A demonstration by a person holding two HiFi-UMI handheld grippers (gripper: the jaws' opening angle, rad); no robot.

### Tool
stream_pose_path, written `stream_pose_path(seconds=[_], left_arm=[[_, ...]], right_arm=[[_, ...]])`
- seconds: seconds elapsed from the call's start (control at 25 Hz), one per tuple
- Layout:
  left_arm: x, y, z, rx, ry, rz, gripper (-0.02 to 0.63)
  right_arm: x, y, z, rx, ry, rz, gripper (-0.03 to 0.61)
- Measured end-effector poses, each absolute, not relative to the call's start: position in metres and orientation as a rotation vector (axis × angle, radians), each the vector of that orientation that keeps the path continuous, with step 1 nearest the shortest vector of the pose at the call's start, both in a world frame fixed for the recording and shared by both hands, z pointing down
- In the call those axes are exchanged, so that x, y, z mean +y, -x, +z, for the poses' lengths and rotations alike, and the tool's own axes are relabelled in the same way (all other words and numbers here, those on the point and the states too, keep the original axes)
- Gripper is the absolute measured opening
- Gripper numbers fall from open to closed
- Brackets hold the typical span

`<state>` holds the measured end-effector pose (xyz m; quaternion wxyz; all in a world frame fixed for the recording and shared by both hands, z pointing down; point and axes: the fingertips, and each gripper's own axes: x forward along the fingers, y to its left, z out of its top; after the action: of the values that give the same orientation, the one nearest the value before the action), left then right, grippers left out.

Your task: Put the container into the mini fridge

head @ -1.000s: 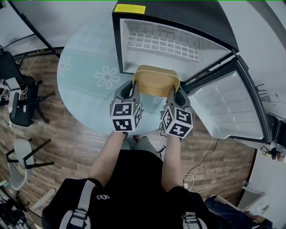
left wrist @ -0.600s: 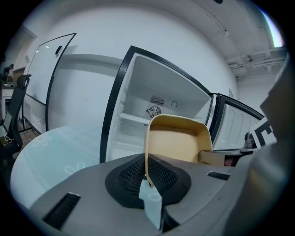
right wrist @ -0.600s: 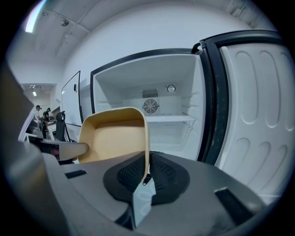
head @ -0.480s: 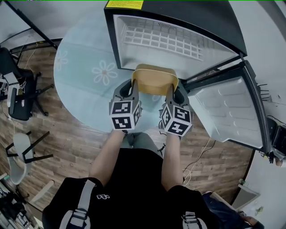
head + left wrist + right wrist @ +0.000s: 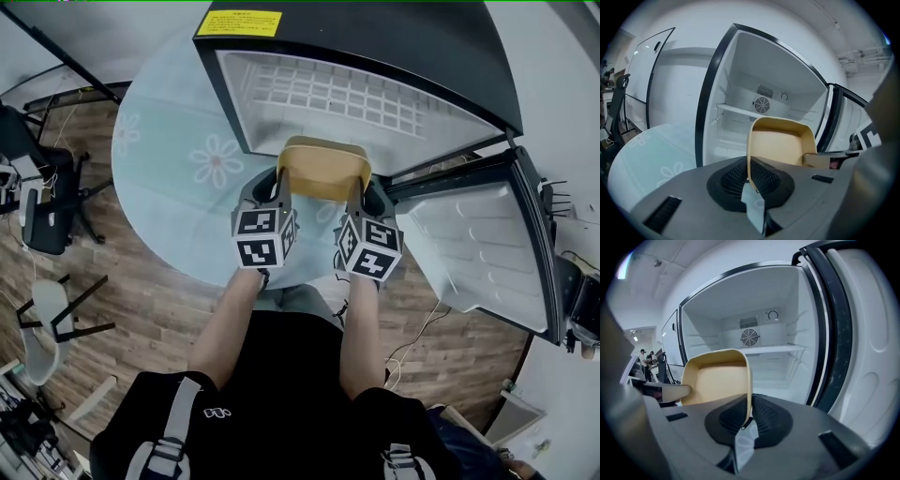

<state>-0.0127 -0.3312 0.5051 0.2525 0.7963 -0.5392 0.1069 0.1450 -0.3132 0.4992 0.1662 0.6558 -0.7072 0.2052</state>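
A tan, empty rectangular container (image 5: pixel 323 169) hangs in the air just in front of the open mini fridge (image 5: pixel 356 66). My left gripper (image 5: pixel 279 192) is shut on the container's left wall (image 5: pixel 749 154), and my right gripper (image 5: pixel 359 195) is shut on its right wall (image 5: pixel 749 390). Both gripper views look past the container (image 5: pixel 780 143) into the white fridge interior (image 5: pixel 768 357), which has a wire shelf (image 5: pixel 328 94) and a fan at the back (image 5: pixel 762 105). The fridge door (image 5: pixel 473 248) stands swung open on the right.
The fridge stands on a round pale-blue table (image 5: pixel 178 178) with flower prints. Wooden floor lies around it, with office chairs (image 5: pixel 42 225) at the left and cables (image 5: pixel 422 337) at the lower right. A whiteboard (image 5: pixel 651 79) stands left of the fridge.
The fridge opening has come a little nearer and larger in the head view; the container stays held between both grippers, now slightly closer to the fridge's front edge.
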Motion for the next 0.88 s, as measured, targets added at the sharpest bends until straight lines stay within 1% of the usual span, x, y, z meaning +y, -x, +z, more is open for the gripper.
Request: stream_pose_path(seconds=[0.88], left_arm=[[-0.397,-0.003,0.56,-1.46,-2.17,0.455,0.017]], right_arm=[[-0.372,-0.159,0.569,-1.965,-1.819,0.778,0.029]])
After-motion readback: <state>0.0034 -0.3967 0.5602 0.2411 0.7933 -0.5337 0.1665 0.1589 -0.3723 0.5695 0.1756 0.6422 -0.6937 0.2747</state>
